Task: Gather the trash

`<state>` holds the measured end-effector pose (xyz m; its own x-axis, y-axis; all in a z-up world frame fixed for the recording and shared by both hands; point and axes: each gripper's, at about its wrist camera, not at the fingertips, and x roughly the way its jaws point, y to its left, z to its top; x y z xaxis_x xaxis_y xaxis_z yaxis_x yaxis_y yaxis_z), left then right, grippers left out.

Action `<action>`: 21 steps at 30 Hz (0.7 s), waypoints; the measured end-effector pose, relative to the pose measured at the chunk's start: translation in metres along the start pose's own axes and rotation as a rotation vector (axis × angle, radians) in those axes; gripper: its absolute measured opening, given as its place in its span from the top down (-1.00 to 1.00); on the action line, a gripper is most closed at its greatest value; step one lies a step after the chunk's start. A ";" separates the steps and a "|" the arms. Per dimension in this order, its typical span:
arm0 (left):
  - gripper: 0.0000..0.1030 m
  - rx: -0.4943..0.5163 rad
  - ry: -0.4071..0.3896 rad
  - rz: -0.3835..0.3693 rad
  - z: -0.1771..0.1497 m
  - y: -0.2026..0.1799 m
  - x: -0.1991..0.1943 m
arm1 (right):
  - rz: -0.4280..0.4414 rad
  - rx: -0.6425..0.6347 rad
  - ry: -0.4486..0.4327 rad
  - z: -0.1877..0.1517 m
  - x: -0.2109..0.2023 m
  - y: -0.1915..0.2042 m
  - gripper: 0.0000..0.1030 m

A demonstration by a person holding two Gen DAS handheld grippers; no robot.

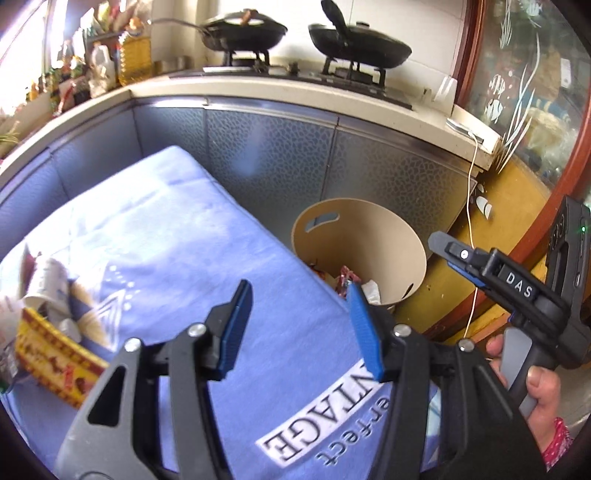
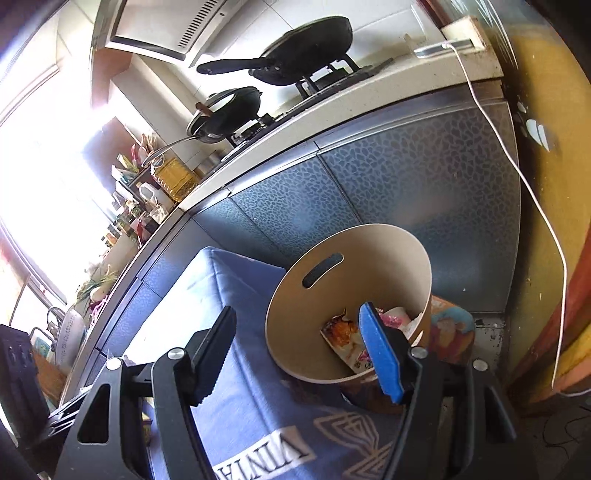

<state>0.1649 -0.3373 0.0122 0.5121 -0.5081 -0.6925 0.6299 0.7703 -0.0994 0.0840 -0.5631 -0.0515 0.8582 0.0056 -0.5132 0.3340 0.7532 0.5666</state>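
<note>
kitchen stove carries two pans (image 1: 243, 31); one bin (image 1: 399, 236); both grippers, left gripper (image 1: 301, 325) and right gripper (image 2: 299, 350), gape wide, empty.

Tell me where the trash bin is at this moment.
The beige trash bin stands on the floor just off the right edge of the blue cloth-covered table, in front of the grey cabinet doors below the stove; the right wrist view shows wrappers inside.

A: What does the left gripper (image 1: 301, 325) look like?
B: Black arms with silver screws at the joints, and blue ribbed pads (image 1: 364, 332).

A: And the right gripper (image 2: 299, 354)?
B: The same build; its black body carries a white "DAS" label.

A: The right hand (image 1: 532, 384)?
B: Bare skin, red patterned sleeve (image 1: 556, 441).
</note>
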 end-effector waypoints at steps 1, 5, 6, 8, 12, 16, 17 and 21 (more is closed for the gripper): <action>0.01 0.002 -0.018 0.012 -0.004 0.002 -0.008 | 0.000 -0.008 0.001 -0.003 -0.004 0.007 -0.34; 0.01 -0.014 -0.066 0.038 -0.018 0.013 -0.035 | 0.005 -0.046 0.008 -0.016 -0.017 0.031 -0.34; 0.01 -0.021 -0.075 0.042 -0.020 0.017 -0.040 | 0.007 -0.058 0.008 -0.019 -0.020 0.037 -0.34; 0.01 -0.034 -0.089 0.052 -0.026 0.024 -0.049 | 0.008 -0.088 0.004 -0.024 -0.026 0.050 -0.34; 0.01 -0.053 -0.111 0.089 -0.036 0.038 -0.064 | 0.015 -0.132 -0.001 -0.031 -0.032 0.072 -0.34; 0.01 -0.078 -0.127 0.112 -0.046 0.051 -0.076 | 0.017 -0.158 -0.001 -0.038 -0.033 0.088 -0.34; 0.01 -0.083 -0.130 0.118 -0.048 0.054 -0.078 | 0.016 -0.161 0.001 -0.040 -0.033 0.091 -0.34; 0.01 -0.094 -0.145 0.157 -0.060 0.066 -0.084 | 0.009 -0.176 0.018 -0.052 -0.029 0.102 -0.34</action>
<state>0.1282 -0.2208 0.0209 0.6827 -0.4238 -0.5952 0.4820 0.8734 -0.0691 0.0734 -0.4522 -0.0120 0.8531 0.0239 -0.5212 0.2511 0.8568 0.4503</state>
